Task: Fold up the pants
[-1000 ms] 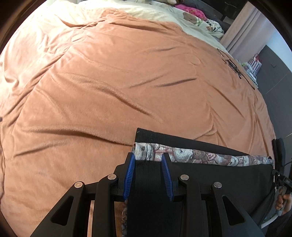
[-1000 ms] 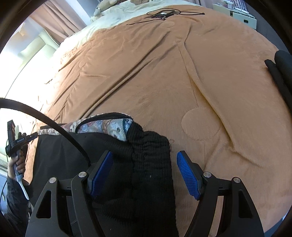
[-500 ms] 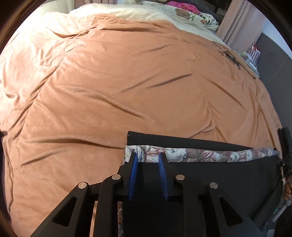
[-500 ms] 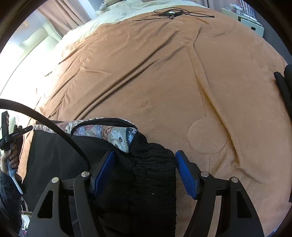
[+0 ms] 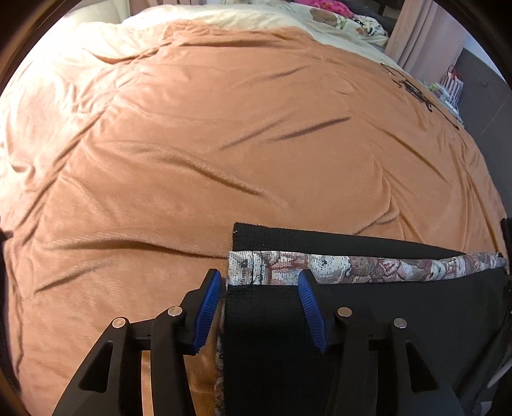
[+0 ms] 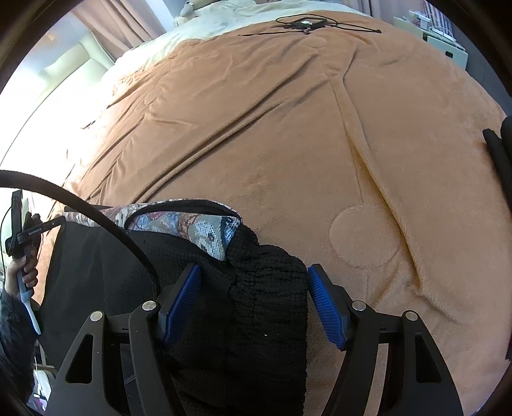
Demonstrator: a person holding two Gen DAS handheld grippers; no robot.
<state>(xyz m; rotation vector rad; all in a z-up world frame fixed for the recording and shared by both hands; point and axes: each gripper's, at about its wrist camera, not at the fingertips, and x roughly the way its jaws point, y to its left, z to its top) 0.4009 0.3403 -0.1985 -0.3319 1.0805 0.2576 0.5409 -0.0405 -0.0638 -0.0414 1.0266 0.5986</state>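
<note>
The black pants (image 5: 400, 313) lie folded on the orange-brown blanket (image 5: 224, 144), with a patterned woven lining strip (image 5: 336, 267) showing along the fold. My left gripper (image 5: 259, 281) is open, its blue pads either side of the pants' left corner. In the right wrist view the black ribbed end of the pants (image 6: 256, 304) lies bunched between the pads of my right gripper (image 6: 252, 275), which is open. The patterned lining (image 6: 204, 230) peeks out there too.
A black cable (image 6: 304, 24) lies at the blanket's far edge. A dark garment (image 6: 499, 150) sits at the right edge. Cream bedding (image 5: 48, 80) lies beyond the blanket, with curtains (image 5: 422, 35) behind. The other hand-held gripper (image 6: 22, 224) shows at left.
My left gripper, shut on the pants' edge before, has opened and let the cloth go. The right gripper stays open; the pants have settled flatter on the blanket.
</note>
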